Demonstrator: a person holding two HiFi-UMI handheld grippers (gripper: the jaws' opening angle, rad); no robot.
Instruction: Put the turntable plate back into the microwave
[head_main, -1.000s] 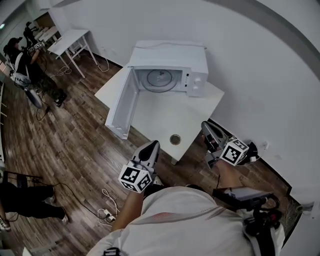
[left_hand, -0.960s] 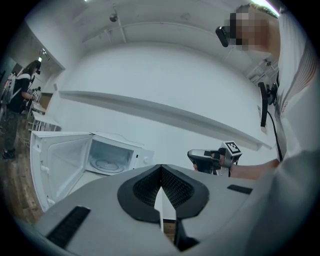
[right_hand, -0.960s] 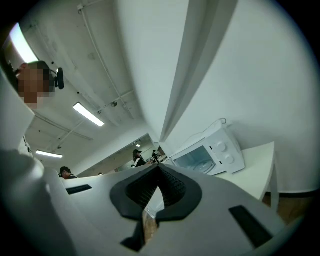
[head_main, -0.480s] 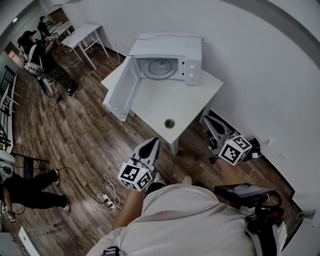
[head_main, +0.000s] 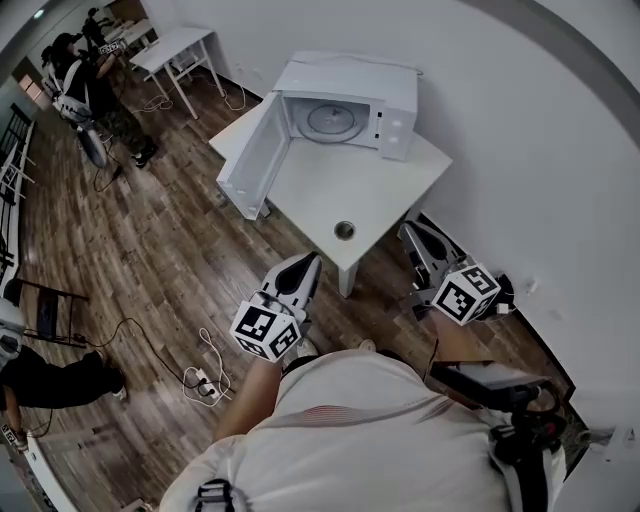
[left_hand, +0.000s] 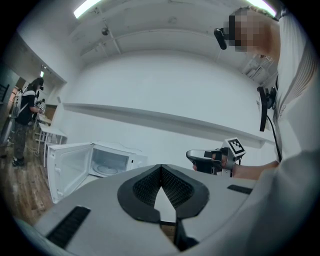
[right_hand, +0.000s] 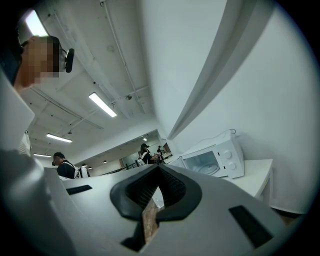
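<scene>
Jaws of the left gripper (left_hand: 161, 170) and the right gripper (right_hand: 159, 170) are resting pressed together, gripping nothing, both pointing level and hanging well apart from the white table (head_main: 330, 195). Farther out, the turntable plate (head_main: 335, 118) is lying flat inside the microwave (head_main: 350, 75), whose door (head_main: 255, 152) is standing open, so the job is looking finished bar gently swinging that door shut without jolting the plate.

Glossy white microwave (head_main: 350, 75), glassy turntable plate (head_main: 333, 118), matt white table (head_main: 330, 190), wood-grain plank floor (head_main: 150, 250)
</scene>
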